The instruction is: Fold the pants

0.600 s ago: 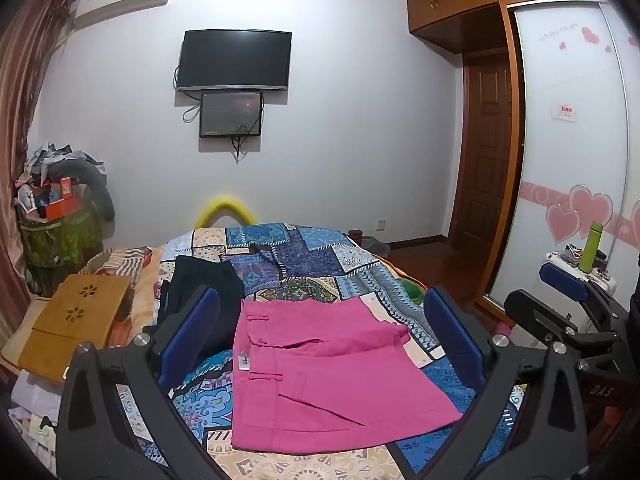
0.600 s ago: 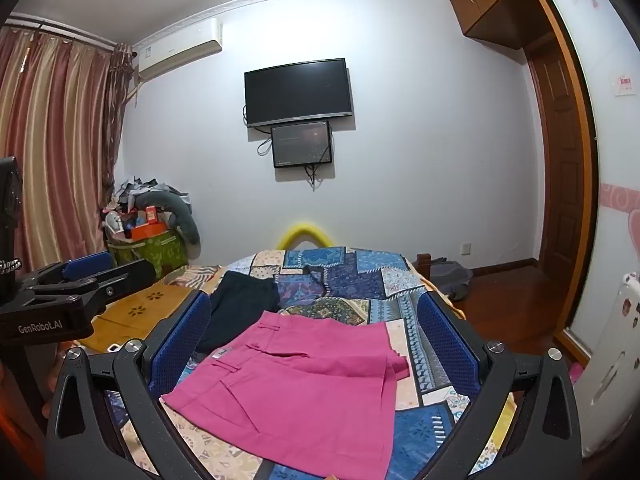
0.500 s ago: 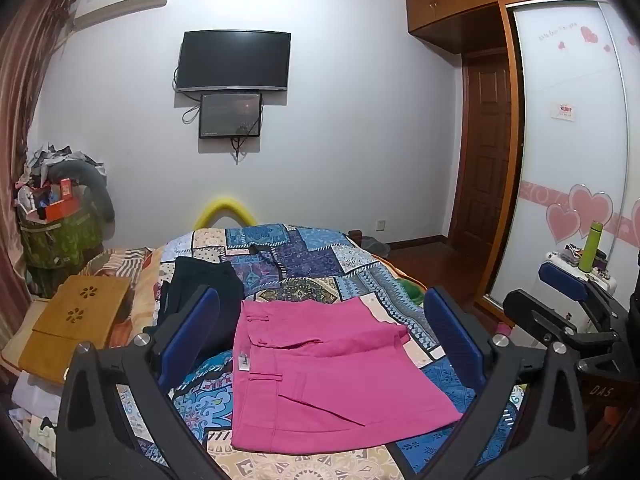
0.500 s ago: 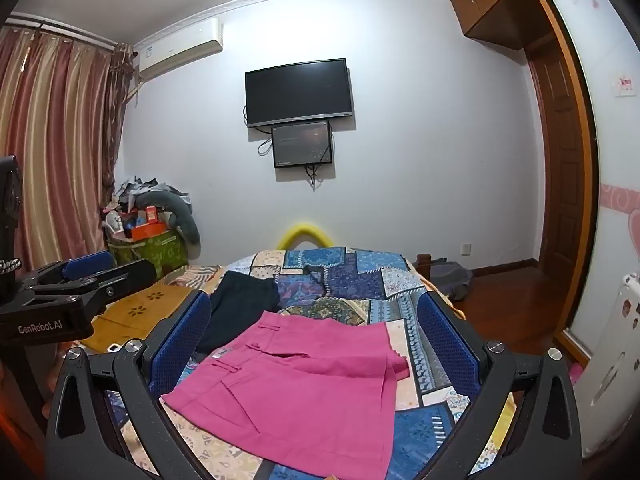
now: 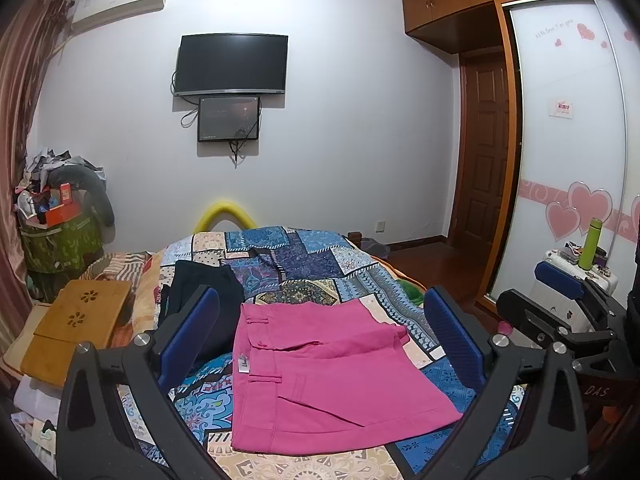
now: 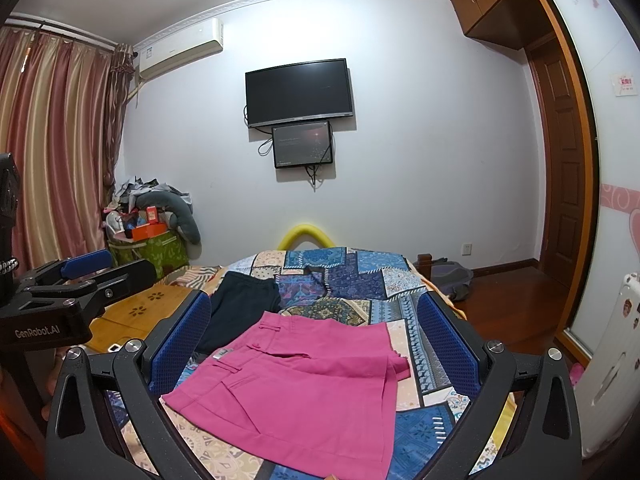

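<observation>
Lying flat on the patchwork bedspread (image 5: 320,264), the pink pants (image 5: 332,376) are folded into a compact shape, waistband toward the dark garment (image 5: 208,292) just beside them. Above the near edge, the left gripper (image 5: 324,336) hangs with its blue pads spread wide, holding nothing. Likewise the right gripper (image 6: 316,340) is fully open and empty, the pants framed between its fingers

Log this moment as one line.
left hand-held gripper: open, above bed | right hand-held gripper: open | pink pants: folded, flat on quilt | black garment: beside
</observation>
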`<state>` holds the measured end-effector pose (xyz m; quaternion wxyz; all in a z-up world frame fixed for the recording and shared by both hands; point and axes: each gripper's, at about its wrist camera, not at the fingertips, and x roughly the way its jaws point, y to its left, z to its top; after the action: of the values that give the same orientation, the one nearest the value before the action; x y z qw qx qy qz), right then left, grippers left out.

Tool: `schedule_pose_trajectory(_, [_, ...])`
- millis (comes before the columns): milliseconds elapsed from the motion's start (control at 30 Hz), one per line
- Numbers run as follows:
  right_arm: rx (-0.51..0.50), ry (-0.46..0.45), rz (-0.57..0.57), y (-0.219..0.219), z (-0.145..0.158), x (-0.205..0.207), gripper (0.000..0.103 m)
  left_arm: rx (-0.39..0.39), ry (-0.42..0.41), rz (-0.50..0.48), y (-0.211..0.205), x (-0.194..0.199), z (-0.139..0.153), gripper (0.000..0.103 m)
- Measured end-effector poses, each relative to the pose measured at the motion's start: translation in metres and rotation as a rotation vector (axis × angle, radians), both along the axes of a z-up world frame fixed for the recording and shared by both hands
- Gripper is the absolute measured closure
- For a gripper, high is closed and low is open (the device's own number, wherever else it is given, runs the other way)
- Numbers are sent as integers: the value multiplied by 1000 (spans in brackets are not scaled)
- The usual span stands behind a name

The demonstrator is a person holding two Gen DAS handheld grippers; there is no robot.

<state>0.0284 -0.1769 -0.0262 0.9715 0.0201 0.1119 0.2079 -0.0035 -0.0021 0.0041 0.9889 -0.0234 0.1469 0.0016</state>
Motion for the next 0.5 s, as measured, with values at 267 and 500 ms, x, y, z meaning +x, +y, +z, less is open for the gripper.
schedule_pose_trajectory(267, [1,0,-1,0,0,0,0,-4,-3,2,0,0,1,0])
schedule_pose_trajectory(500, [0,2,-2,-1,0,0,0,0,-12,3,-1,-1,3,0])
